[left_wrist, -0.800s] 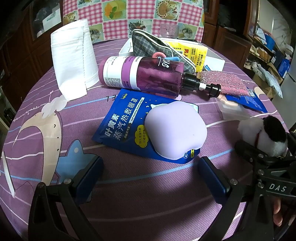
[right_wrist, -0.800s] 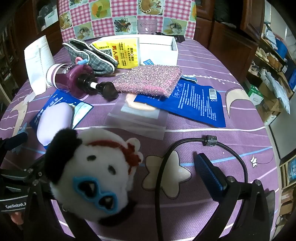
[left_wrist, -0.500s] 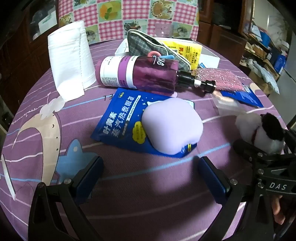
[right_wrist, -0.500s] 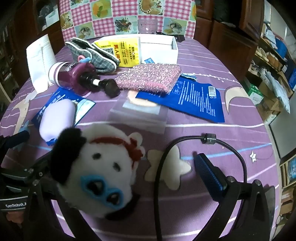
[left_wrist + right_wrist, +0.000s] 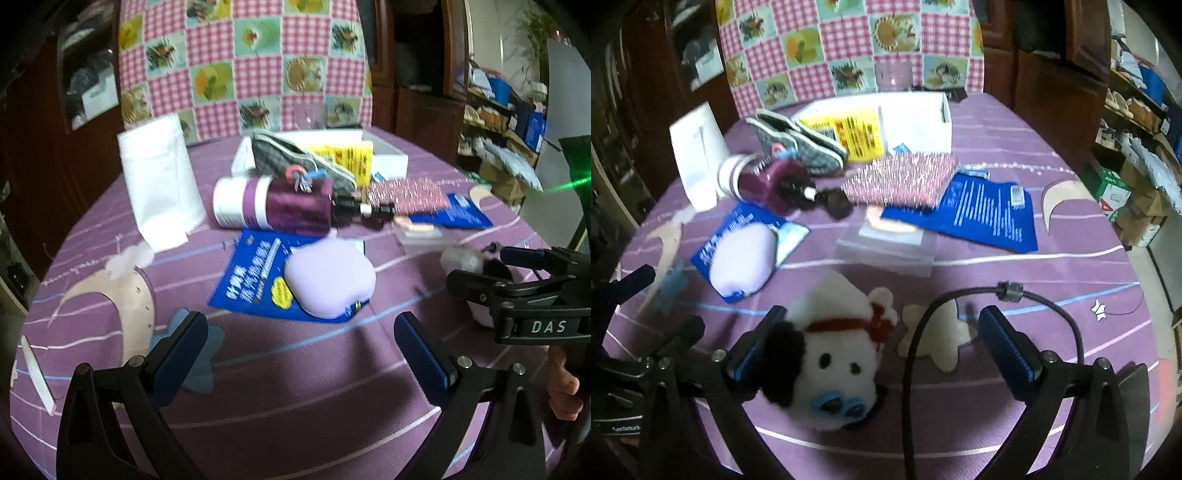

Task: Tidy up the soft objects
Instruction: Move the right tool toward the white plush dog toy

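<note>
A white plush dog head with a black ear, red band and blue nose lies on the purple tablecloth between the open fingers of my right gripper, against the left finger; it also shows in the left wrist view. A lilac soft pad lies on a blue packet just ahead of my open, empty left gripper; the pad shows in the right wrist view too. A pink glittery sponge and a grey checked pouch lie farther back.
A purple pump bottle lies on its side mid-table. A white paper bag stands at the left. A white box with a yellow packet sits at the back. A blue packet and a clear bag lie right of centre. A black cable loops before my right gripper.
The plush dog has dropped from high on the right gripper's left finger to the table between the fingers. Both views have tilted upward and pulled back a little.
</note>
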Demonstrator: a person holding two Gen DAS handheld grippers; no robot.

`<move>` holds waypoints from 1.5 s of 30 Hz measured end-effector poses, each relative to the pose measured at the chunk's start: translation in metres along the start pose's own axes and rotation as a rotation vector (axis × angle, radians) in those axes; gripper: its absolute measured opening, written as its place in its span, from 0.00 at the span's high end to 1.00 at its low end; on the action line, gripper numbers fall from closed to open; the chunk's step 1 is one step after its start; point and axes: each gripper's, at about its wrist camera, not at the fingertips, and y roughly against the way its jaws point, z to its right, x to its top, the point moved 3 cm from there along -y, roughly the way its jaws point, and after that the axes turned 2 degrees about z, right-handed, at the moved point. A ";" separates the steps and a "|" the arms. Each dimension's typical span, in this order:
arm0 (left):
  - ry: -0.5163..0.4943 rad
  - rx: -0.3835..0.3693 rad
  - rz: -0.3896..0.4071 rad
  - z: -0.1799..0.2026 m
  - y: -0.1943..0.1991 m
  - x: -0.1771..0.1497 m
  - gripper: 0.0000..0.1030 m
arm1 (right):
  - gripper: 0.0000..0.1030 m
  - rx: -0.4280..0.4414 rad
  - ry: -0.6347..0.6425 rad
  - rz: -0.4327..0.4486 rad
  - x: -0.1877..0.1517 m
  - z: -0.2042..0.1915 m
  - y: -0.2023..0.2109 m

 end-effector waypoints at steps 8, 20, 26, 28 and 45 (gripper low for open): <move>0.049 0.023 0.107 -0.009 0.016 0.005 0.01 | 0.01 0.026 -0.004 0.158 0.006 0.003 0.030; 0.100 0.094 0.176 -0.020 0.026 0.007 0.01 | 0.01 -0.164 0.199 0.416 0.007 -0.025 0.058; 0.118 0.123 0.155 -0.026 0.021 0.006 0.01 | 0.09 -0.025 0.082 0.441 0.008 -0.009 0.062; 0.119 0.128 0.156 -0.026 0.022 0.006 0.01 | 0.10 -0.029 0.032 0.452 0.010 0.001 0.063; 0.118 0.137 0.184 -0.025 0.029 0.007 0.01 | 0.12 0.053 0.009 0.452 0.008 0.005 0.076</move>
